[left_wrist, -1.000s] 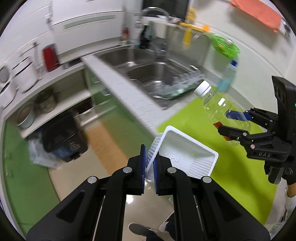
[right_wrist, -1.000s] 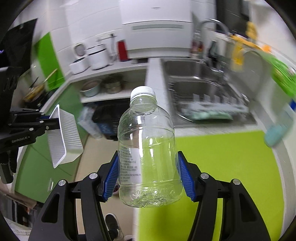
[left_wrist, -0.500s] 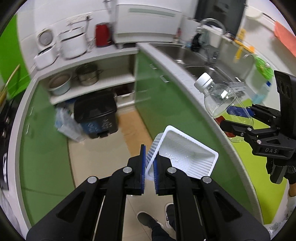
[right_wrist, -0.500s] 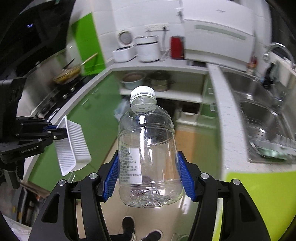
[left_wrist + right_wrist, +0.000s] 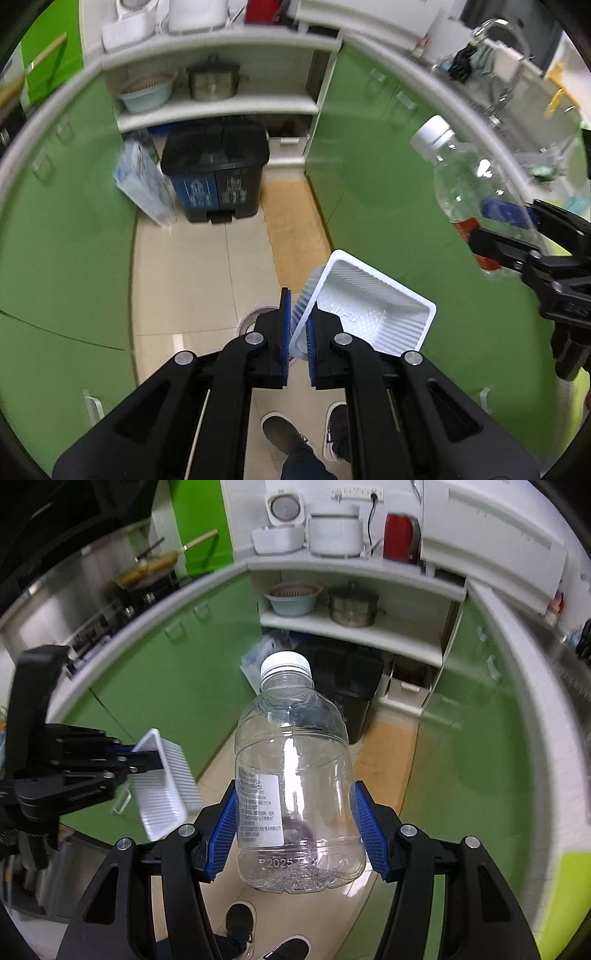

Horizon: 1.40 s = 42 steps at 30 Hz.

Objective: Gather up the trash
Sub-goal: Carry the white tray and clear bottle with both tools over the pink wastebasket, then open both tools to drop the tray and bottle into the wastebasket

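My left gripper (image 5: 298, 325) is shut on the rim of a white ribbed plastic tray (image 5: 365, 312), which hangs tilted to its right above the floor. The same tray (image 5: 164, 781) shows at the left of the right wrist view, pinched by the left gripper (image 5: 138, 758). My right gripper (image 5: 293, 830) is shut on an empty clear plastic bottle (image 5: 295, 775) with a white cap, held upright by its lower body. That bottle (image 5: 469, 177) and the right gripper (image 5: 506, 229) appear at the right of the left wrist view. A black pedal trash bin (image 5: 216, 170) stands on the floor ahead under the shelves, its lid down.
Green cabinets (image 5: 66, 206) line both sides of a narrow tiled floor (image 5: 192, 273). A plastic bag (image 5: 144, 184) leans beside the bin. Shelves above hold a bowl (image 5: 146, 94) and a steel pot (image 5: 214, 79). A person's shoes (image 5: 291, 435) are below the grippers.
Both grippers have swung away from the sink and counter and dropped lower, now facing the floor and the bin. The tray and bottle stay gripped as before.
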### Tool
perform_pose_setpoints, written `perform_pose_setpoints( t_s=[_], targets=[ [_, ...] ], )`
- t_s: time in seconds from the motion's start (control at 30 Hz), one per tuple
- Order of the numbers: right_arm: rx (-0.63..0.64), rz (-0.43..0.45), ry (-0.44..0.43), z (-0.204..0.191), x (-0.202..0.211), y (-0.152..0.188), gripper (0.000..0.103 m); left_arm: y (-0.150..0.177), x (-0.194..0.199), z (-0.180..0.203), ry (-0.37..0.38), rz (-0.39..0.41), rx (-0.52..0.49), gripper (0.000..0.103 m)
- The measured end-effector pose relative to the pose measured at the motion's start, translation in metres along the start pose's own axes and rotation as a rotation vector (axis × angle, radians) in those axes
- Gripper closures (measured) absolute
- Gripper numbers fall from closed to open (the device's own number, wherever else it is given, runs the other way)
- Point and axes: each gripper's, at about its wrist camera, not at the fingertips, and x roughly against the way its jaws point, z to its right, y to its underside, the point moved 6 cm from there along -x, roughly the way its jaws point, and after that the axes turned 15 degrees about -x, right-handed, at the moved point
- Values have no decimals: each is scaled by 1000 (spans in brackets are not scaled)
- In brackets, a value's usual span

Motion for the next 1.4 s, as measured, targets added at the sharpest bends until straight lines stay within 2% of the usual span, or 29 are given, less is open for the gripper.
perform_pose_setpoints(
  t_s=[0.23,0.37,0.5,0.57,0.6,0.63,0.67,0.83,1.23,1.4],
  targets=[
    [-50,-20,27,39,-116,58,44,66,-150,-13,31,-56,45,96],
    [-59,-31,30,57,-171,87,45,99,-212,-21,39,-72,65,95],
    [-58,-46,28,67,-214,110,45,125,-256,-31,29,-74,86,94],
    [-58,-54,27,68,-228,118,45,134,-270,-35,12,-80,88,81],
    [-57,-59,25,68,-234,122,45,139,-276,-38,7,-78,96,53],
    [-55,-63,23,68,-238,124,44,142,-279,-42,6,-73,104,25],
    [-54,-68,20,67,-242,127,44,144,-280,-44,7,-67,109,17],
    [-37,-99,13,60,-256,137,44,153,-284,-59,6,-75,149,3],
    [32,-202,-49,18,-292,152,44,151,-227,-96,-50,-4,228,3],
    [76,-223,-75,1,-315,162,43,158,-214,-107,-75,27,256,3]
  ],
)
